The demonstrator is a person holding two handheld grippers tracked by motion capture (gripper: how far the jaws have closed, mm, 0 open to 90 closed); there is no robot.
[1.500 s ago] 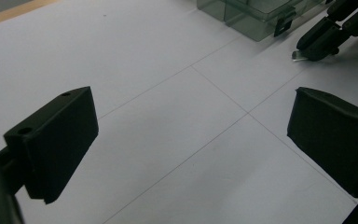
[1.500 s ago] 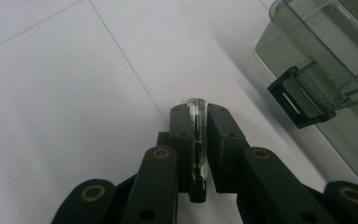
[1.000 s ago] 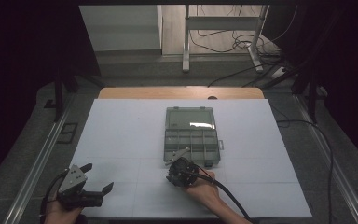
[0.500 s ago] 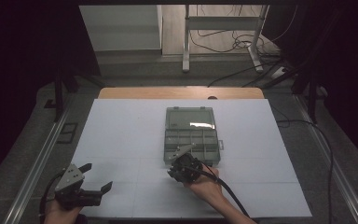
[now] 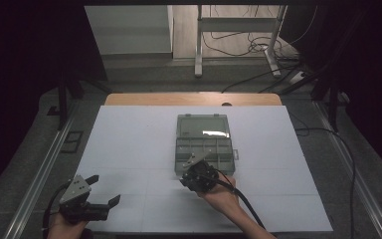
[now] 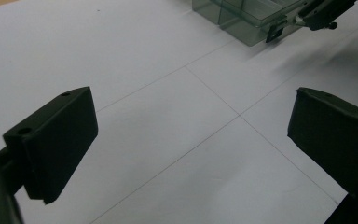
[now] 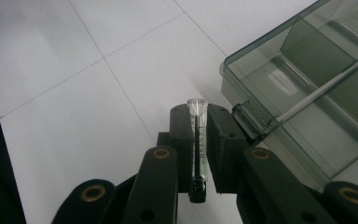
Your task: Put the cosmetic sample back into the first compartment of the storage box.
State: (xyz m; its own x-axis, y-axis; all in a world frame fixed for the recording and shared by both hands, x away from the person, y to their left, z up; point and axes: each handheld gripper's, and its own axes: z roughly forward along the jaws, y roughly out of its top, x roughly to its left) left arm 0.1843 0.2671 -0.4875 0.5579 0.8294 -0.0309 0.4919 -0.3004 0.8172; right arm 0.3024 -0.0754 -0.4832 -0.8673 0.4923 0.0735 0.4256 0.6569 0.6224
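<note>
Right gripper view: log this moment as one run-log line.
right hand-held gripper: shut on clear tube | beside organizer box near corner | left hand-held gripper: open, above white mat

tube [image 7: 197,140]: clear glossy glass or plastic, cannot tell which, faint lettering, dark end
box [image 7: 307,107]: smoky see-through plastic, glossy, just right of right gripper [image 7: 198,122]
gripper pads [image 6: 60,135]: matt black, plastic-looking
table sheet [image 5: 129,149]: white, matt, smooth, thin lines
table edge [image 5: 189,98]: wood-looking

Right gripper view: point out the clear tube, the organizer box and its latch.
clear tube [image 7: 197,140], right gripper view, mid-body
organizer box [image 7: 256,51], right gripper view, front rim
latch [image 7: 243,114], right gripper view, black clasp
</note>
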